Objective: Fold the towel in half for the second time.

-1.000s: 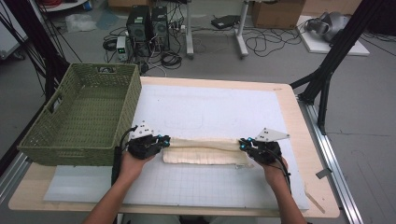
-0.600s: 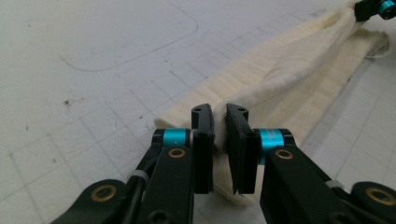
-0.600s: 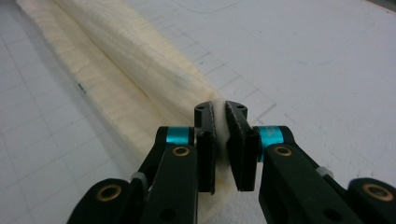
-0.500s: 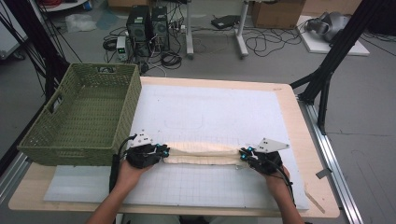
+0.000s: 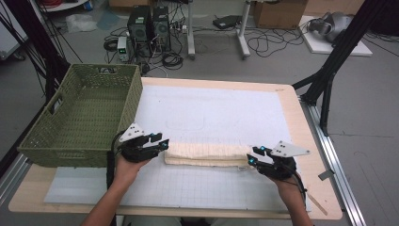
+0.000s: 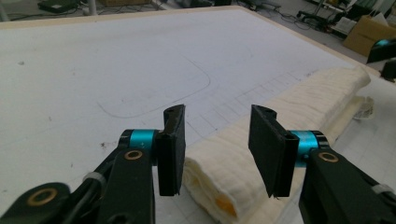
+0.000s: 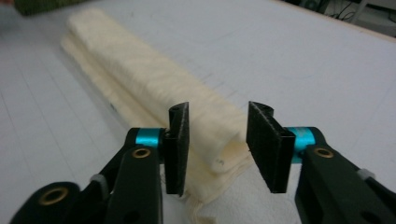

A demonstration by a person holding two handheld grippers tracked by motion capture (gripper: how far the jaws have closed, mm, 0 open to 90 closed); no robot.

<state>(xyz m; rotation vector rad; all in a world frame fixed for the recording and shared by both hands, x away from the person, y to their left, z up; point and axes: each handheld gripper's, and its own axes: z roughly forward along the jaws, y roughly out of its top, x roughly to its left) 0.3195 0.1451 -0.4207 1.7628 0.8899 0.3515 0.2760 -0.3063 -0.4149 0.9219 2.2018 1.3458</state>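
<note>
your left gripper (image 5: 162,143) and right gripper (image 5: 251,157) are parting, releasing opposite ends of the folded cloth (image 5: 207,154) lying left-to-right across lower centre.

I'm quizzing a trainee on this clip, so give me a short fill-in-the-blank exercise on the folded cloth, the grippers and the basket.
1. The folded cloth lies on the white mat between the left gripper and the ____ gripper.
2. Both grippers' jaws have just been opening and now stand ____ at the cloth's two ends.
3. The woven basket at the table's left is ____ in colour.

Missing words: right; open; green
</note>
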